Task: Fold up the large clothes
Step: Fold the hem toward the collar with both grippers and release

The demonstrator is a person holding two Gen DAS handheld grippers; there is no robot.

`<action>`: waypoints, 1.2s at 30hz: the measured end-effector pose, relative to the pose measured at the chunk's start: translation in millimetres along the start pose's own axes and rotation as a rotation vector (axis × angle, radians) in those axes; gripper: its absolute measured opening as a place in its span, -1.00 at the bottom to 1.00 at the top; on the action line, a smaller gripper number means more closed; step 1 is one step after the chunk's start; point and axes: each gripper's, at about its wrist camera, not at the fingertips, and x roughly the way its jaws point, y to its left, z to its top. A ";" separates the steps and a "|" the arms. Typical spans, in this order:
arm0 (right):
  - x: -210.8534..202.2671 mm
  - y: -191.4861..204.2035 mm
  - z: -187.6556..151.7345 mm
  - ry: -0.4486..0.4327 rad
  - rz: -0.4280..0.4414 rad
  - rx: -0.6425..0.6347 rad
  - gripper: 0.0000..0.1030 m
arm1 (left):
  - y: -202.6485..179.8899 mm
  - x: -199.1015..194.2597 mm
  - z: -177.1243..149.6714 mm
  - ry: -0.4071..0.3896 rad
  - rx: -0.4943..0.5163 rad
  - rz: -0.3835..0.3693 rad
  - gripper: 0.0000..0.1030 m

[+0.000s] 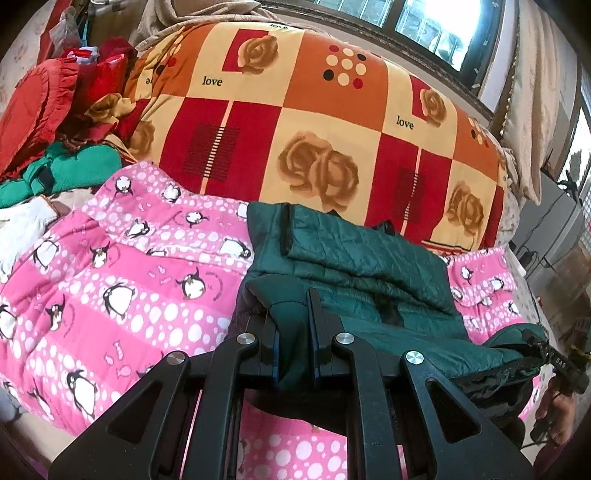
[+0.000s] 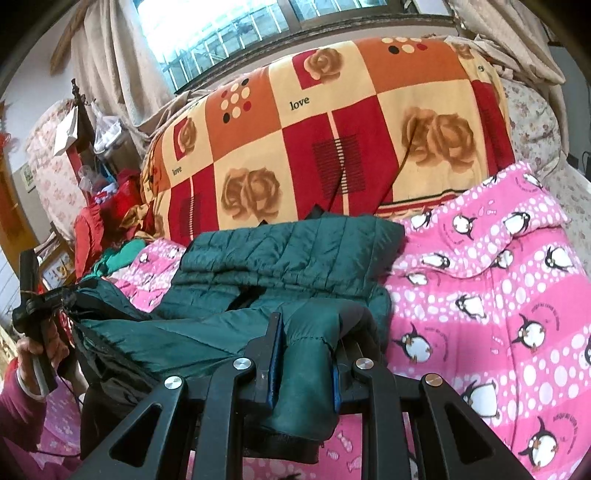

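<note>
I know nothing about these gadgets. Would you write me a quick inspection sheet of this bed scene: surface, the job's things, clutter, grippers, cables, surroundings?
Surface: pink penguin blanket spread over the bed.
Job's things: green quilted jacket lying partly folded on the blanket, its near edge lifted at two corners.
Clutter: large rose-patterned quilt roll behind the jacket; heap of red and green fabrics at the bed's end.
Grippers: left gripper has its jaws shut on one jacket corner; right gripper has its jaws shut on the other.
Cables: thin dark cord running across the quilt roll.
Surroundings: window with beige curtains behind the bed.
</note>
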 end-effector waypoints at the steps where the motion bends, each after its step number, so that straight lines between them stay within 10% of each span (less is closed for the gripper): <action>1: 1.4 0.1 3.5 -0.004 -0.004 0.000 -0.63 | -0.3 1.5 2.5 -0.003 -0.002 0.000 -0.79; 36: 84.0 -34.4 94.6 -0.016 -0.128 0.000 -0.63 | -21.9 91.1 94.1 -0.071 0.004 0.089 -0.78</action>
